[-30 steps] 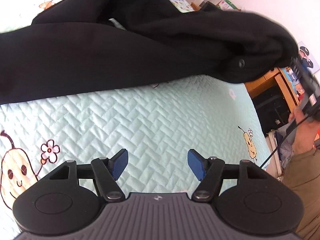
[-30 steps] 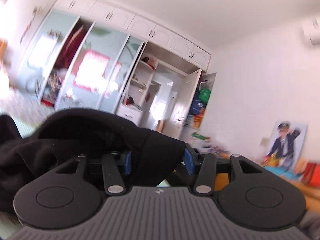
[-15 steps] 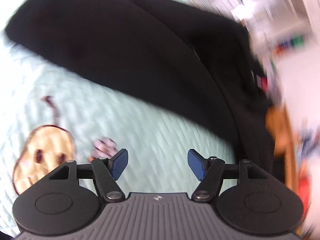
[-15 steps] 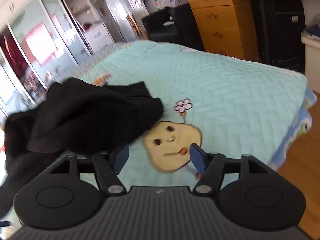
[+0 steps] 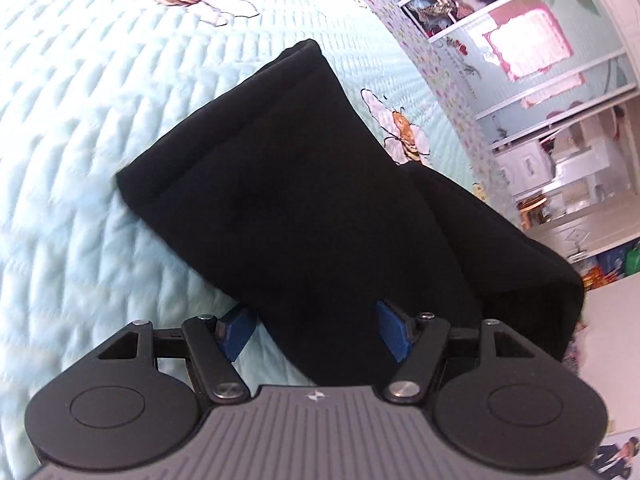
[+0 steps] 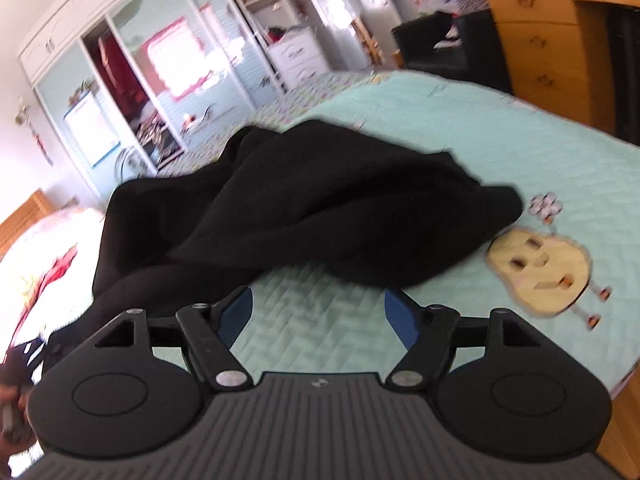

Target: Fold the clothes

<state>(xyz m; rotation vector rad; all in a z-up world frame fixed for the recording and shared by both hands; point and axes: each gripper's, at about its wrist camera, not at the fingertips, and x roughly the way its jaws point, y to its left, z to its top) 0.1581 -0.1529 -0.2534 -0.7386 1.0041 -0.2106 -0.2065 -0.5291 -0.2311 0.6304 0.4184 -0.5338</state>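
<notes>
A black garment (image 5: 304, 200) lies on the pale green quilted bed (image 5: 80, 100), one folded end toward the upper left. My left gripper (image 5: 316, 332) hovers low over its near part, jaws open; the cloth runs under and between the blue pads (image 5: 236, 332), which do not press on it. In the right wrist view the same garment (image 6: 320, 220) sits bunched in a heap just beyond my right gripper (image 6: 318, 316). Its jaws are opening, with only bare quilt between them.
A cartoon pear (image 6: 540, 268) is printed on the quilt right of the heap, near the bed's edge. A wooden dresser (image 6: 540, 40) and a black chair (image 6: 440, 44) stand beyond the bed. A wardrobe with sliding doors (image 6: 140, 60) lines the far wall.
The right gripper let go of the black cloth, widened and swung down toward the bed. The left gripper rolled and moved over the garment, staying open.
</notes>
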